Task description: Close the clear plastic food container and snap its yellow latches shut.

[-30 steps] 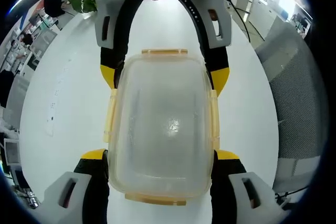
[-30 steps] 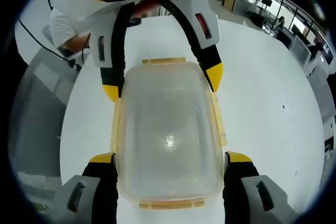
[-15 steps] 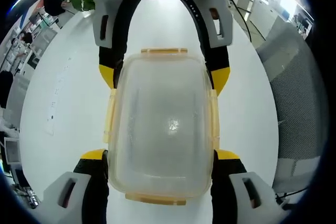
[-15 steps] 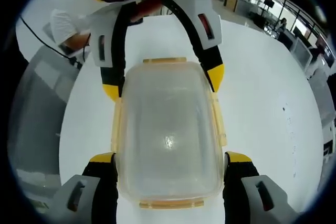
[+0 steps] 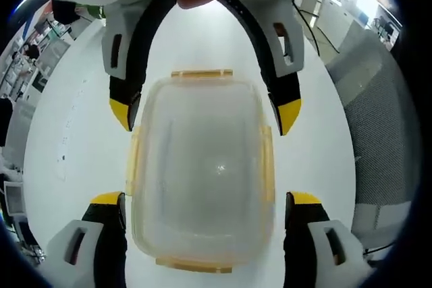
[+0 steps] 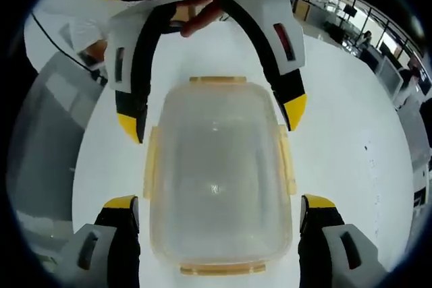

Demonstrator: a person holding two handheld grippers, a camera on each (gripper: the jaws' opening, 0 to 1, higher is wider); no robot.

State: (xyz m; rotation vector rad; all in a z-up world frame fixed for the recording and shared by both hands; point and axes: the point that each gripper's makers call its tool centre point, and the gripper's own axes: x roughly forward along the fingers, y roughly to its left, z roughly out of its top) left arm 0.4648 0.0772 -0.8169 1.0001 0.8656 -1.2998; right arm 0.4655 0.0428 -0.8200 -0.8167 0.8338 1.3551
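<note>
Clear plastic food container (image 5: 200, 173), lid on, rectangular with rounded corners; rests on a white surface (image 5: 74, 133), central in both the left gripper view and the right gripper view (image 6: 219, 177).

Yellow latches: four, one per side. Long-side latches (image 5: 268, 163) lie along the walls; short-side latches (image 5: 201, 73) at the far and near ends. Whether each is snapped home cannot be told.

Left claw (image 5: 206, 200): jaws apart, one yellow-tipped jaw on either long side of the container near its close end, a narrow strip of white showing between each tip and the wall; not touching.

Right claw (image 6: 219, 202): jaws apart, straddling the opposite end in the same way, tips just beside the walls with a gap on each side. It appears at the top of the left gripper view (image 5: 202, 112), likewise spread wider than the container.

Open room: bare white surface runs out on both long sides to a curved edge; grey floor (image 5: 378, 126) beyond.
</note>
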